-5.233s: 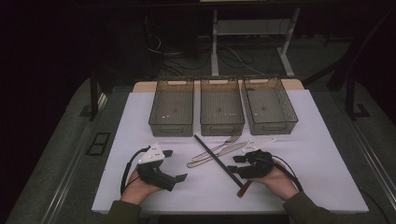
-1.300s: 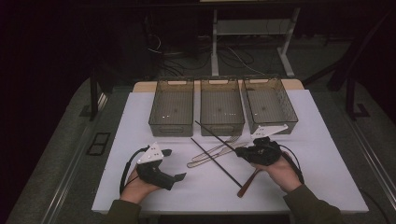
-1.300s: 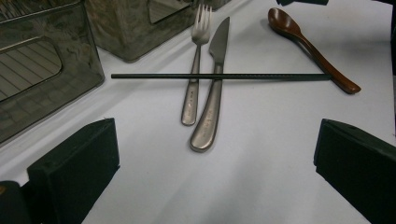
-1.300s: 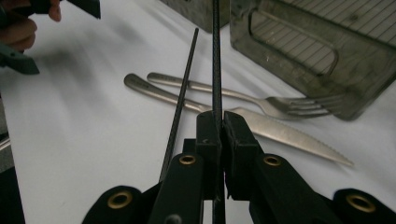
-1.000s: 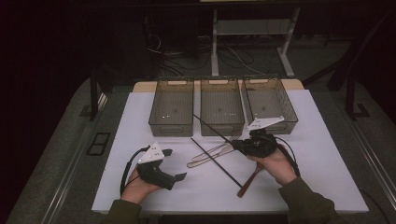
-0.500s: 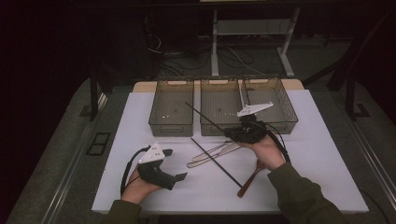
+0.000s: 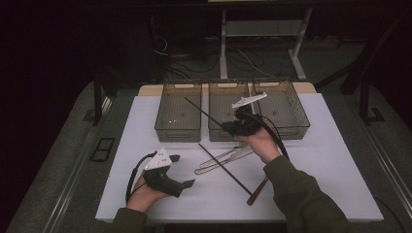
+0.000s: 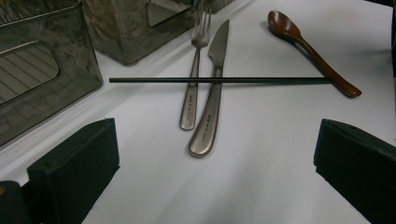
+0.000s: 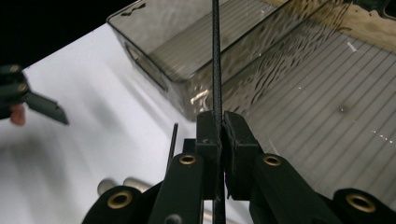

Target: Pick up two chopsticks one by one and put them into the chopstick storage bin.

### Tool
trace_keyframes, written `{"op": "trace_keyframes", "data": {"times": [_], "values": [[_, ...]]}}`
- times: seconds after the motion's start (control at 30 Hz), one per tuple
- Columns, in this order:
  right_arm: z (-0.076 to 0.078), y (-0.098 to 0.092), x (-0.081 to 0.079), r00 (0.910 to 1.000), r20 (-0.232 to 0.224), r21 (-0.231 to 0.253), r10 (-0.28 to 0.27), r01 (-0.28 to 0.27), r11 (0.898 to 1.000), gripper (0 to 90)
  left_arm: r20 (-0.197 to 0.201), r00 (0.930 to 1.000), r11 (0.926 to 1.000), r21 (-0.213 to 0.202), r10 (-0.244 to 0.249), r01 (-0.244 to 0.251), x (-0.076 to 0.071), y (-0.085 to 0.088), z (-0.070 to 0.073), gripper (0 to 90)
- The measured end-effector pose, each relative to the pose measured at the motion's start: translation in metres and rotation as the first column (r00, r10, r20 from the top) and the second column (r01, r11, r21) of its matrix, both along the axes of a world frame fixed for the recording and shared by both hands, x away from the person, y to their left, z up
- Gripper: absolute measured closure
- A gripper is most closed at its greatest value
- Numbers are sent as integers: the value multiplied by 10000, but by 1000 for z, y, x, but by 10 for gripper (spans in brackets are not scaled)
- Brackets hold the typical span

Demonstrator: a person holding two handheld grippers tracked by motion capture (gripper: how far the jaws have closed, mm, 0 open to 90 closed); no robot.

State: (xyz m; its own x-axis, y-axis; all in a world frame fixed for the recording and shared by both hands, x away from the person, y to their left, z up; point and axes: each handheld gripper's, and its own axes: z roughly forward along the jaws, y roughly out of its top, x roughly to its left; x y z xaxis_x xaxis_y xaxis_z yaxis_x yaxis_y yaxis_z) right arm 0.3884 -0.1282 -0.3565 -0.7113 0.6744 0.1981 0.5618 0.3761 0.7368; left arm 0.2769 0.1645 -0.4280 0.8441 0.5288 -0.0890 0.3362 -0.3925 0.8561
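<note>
The right claw (image 7: 228, 126) is pressed together on a black chopstick (image 7: 201, 108), pinching it near one end. The stick's long axis slants up and away from the claw toward the far left, its free tip hanging over the gap between the left bin (image 7: 179, 110) and the middle bin (image 7: 228, 104), above their rims. In the right gripper view the stick (image 9: 216, 60) runs straight up out of the shut pads, crossing the ribbed floor of the middle bin (image 9: 317, 93).

Measured from the middle bin: the right claw hovers at its near wall; the right bin (image 7: 284, 107) stands just beside it. A second chopstick (image 7: 224, 169) lies on the white counter (image 7: 330, 160) nearer the person, slanting across a fork (image 7: 221, 156) and a knife (image 7: 228, 160); a brown wooden spoon (image 7: 257, 191) lies nearer still, by the right sleeve.

The left claw (image 7: 180, 170) rests on the counter well to the near left of the middle bin, its jaws spread with nothing between them. Its own view looks at the lying chopstick (image 8: 219, 80), fork (image 8: 192, 74), knife (image 8: 212, 93) and spoon (image 8: 313, 49). Bare counter lies open between the left claw and the left bin, and to the right of the cutlery.
</note>
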Motion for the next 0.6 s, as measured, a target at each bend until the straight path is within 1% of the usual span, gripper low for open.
{"op": "trace_keyframes", "data": {"times": [0.13,0.2,0.33,0.37,0.4,0.6], "values": [[4,9,10,9999,-48,-49,-127,126,9999,845,-15,10000,10000,-16,-36,36,-1,0,0,0],[6,13,15,9999,92,-116,-52,54,9999,845,-15,10000,10000,-26,-51,51,-1,-1,0,0],[8,25,24,9999,14,-224,-148,149,9996,845,-22,10000,10000,-72,-20,20,0,0,0,0],[8,25,24,9999,14,-224,-148,149,9996,845,-9,10000,10000,-42,-51,51,0,0,0,0],[8,32,30,9998,-11,-225,-189,189,9996,845,-24,9999,9999,-9,-108,108,-1,0,1,0],[8,53,42,9994,-138,-383,-325,319,9988,845,-33,9999,9999,-101,-106,106,-1,0,1,0]]}}
